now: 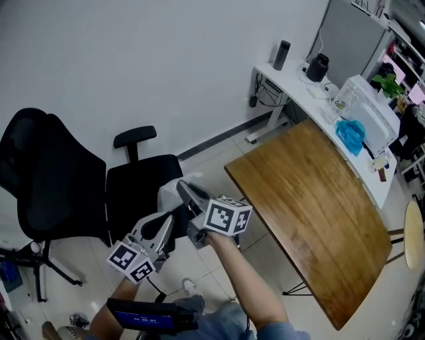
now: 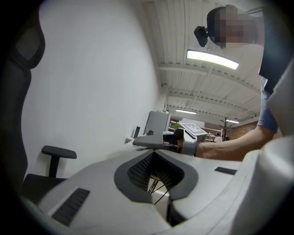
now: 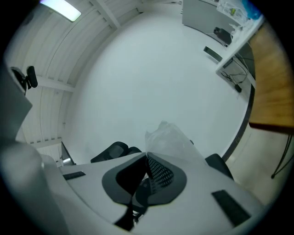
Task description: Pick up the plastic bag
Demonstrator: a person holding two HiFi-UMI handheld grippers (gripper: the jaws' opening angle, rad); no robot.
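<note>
Right gripper view shows the right gripper's [image 3: 147, 155] fingers [image 3: 197, 181] pressed together on a crumpled clear plastic bag [image 3: 167, 137], which sticks out straight ahead past their tips, held in the air above the black office chair [image 1: 139, 192]. The left gripper [image 2: 154, 152], just beside it, has its fingers closed on nothing, so the right hand alone carries the bag.

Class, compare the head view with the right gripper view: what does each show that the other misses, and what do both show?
Only the head view: the left tongs and the person's forearm. Only the right gripper view: a ceiling light. Both: the right tongs shut on the plastic bag, the wooden table and the black chair.
</note>
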